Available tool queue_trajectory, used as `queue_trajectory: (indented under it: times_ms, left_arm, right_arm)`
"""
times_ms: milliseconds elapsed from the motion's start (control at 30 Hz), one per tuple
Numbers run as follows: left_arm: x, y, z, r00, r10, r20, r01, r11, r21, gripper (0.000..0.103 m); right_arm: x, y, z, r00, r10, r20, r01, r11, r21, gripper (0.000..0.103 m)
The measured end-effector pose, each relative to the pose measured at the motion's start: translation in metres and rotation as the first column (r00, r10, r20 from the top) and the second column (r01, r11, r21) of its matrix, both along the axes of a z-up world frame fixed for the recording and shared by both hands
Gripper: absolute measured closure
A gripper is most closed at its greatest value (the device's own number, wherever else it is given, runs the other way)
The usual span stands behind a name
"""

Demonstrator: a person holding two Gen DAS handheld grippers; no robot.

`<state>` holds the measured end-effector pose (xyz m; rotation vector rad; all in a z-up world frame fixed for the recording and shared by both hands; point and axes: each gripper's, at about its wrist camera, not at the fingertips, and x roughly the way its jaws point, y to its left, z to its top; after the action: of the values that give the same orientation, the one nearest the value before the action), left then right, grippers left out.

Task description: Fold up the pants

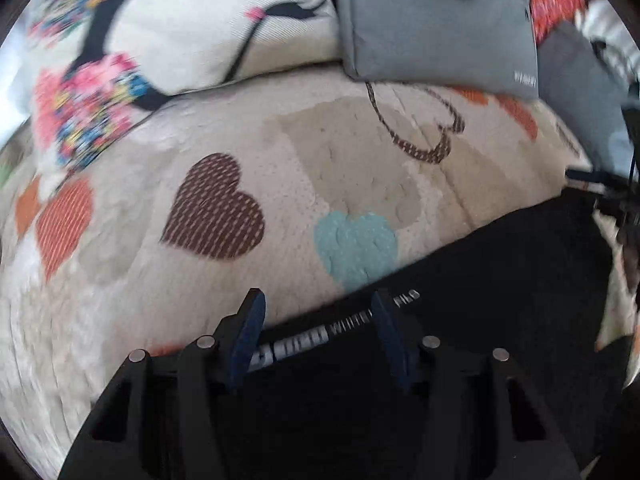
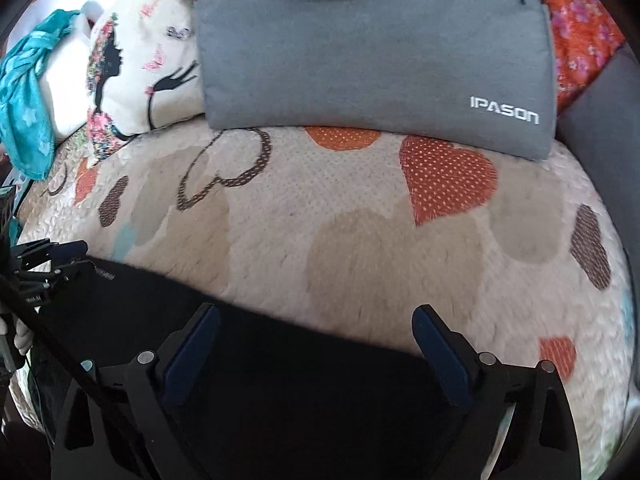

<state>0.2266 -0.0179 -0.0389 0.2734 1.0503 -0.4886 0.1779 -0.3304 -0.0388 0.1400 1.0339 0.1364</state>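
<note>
Left gripper (image 1: 316, 316): jaws spread, astride the waistband (image 1: 320, 334) of the black pants (image 1: 480, 280), not clamped. Band lettering in grey-white blocks, blurred; only fragments like "WIR" and "FILO" made out, not reliably readable.

Right gripper (image 2: 316, 332): jaws wide apart over the far edge of the same pants (image 2: 280, 380), gripping nothing.

Pants: plain black, flat on a cream bedspread (image 1: 200, 300) printed with brown, orange, teal and beige hearts. Fabric too dark to show seams or folds; near side cut off by gripper bodies in both views.

Beyond, against the back of the bed: grey padded bag (image 2: 376, 52), white print reading "IPASON". Same mark in left view smeared, illegible. Beside it, cream cushion (image 2: 152, 68) with black silhouette and floral print. Teal cloth (image 2: 28, 92) at far left. Red floral fabric (image 2: 580, 28) at far right, partly hidden by bag.

Left gripper (image 2: 52, 264) visible at the pants' left end in right view, detail unclear.
</note>
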Motion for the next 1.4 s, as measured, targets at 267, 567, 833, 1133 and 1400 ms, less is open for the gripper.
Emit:
queue_trajectory:
  times_ms: [267,567,833,1133,1400]
  left_arm:
    - [0.001,0.000,-0.008,0.982,-0.186,-0.026,0.188,0.980,0.064,0.032]
    - [-0.010,-0.001,-0.008,0.970,-0.230,-0.077,0.235,0.970,0.055,0.065]
    - [-0.045,0.005,0.008,0.984,-0.176,0.003,0.176,0.983,0.042,0.090]
    - [-0.120,0.031,0.052,0.993,-0.088,0.083,0.089,0.996,-0.018,0.090]
    - [-0.213,0.073,0.059,0.997,0.021,0.074,-0.012,0.992,-0.123,0.088]
  right_arm:
    - [0.006,-0.006,-0.015,0.998,0.042,-0.045,-0.039,0.997,0.065,0.003]
    - [-0.003,0.018,-0.011,0.992,0.111,-0.056,-0.111,0.994,0.006,0.029]
    - [-0.034,0.030,0.010,0.990,0.136,-0.046,-0.134,0.990,0.033,0.097]
    - [-0.119,0.042,0.057,0.995,0.086,0.045,-0.090,0.992,0.090,0.097]
    - [-0.228,0.062,0.047,0.999,0.032,0.025,-0.036,0.978,0.206,0.097]
